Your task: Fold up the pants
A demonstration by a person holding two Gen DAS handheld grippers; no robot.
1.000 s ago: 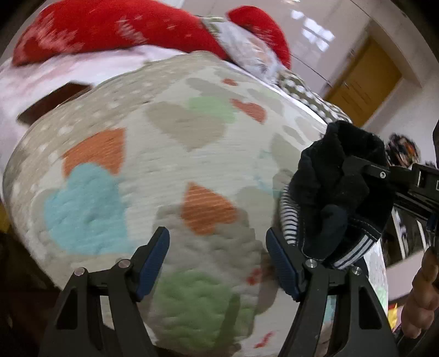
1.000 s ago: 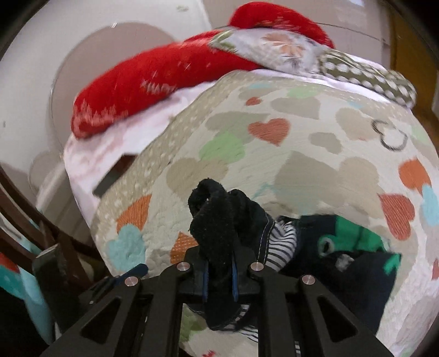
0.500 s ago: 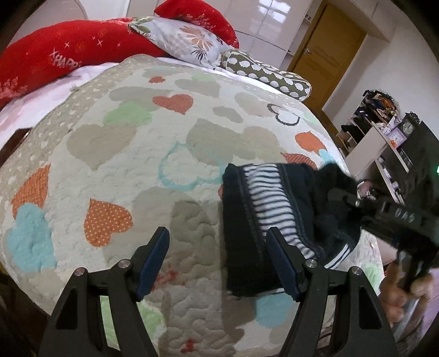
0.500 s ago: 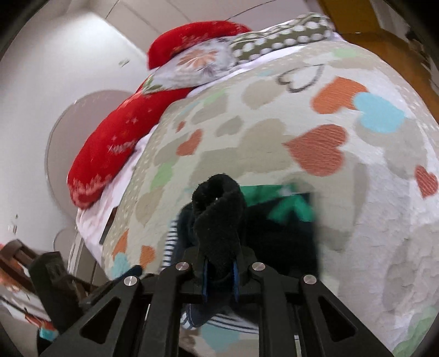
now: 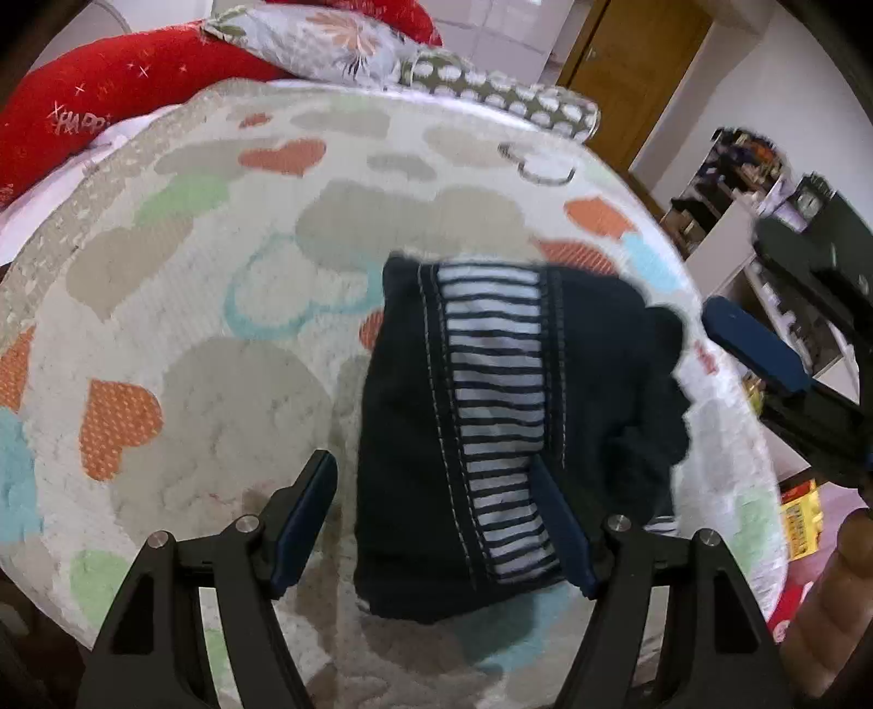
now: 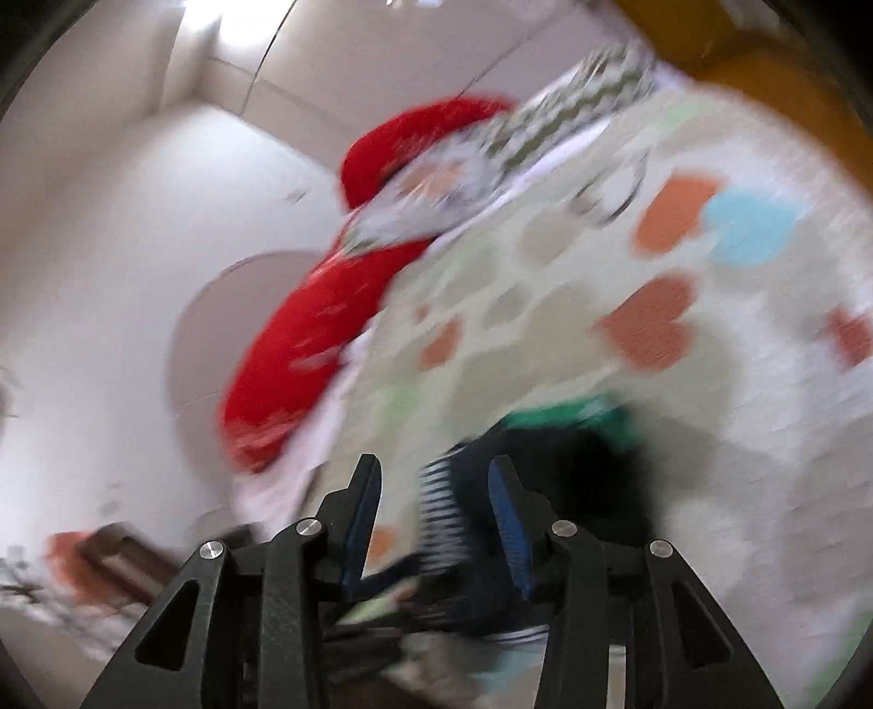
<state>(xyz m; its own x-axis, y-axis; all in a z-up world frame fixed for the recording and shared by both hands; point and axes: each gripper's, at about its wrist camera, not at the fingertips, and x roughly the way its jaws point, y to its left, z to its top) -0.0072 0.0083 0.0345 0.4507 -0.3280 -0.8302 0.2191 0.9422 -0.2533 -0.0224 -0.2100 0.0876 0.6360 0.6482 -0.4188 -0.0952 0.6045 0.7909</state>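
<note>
The dark navy pants with a striped blue-and-white panel lie folded into a compact bundle on the heart-patterned quilt. My left gripper is open and empty, its fingers just above the near edge of the pants. My right gripper is open and empty; it shows at the right of the left wrist view, clear of the pants. In the blurred right wrist view the pants lie just beyond the fingers, with a green print showing.
Red pillows, a floral pillow and a dotted pillow lie at the head of the bed. A wooden door and cluttered shelves stand right. The bed edge drops off at right.
My right gripper has let go of the pants and opened, pulling back to the right. The pants now lie folded on the quilt. The right wrist view is blurred from motion.
</note>
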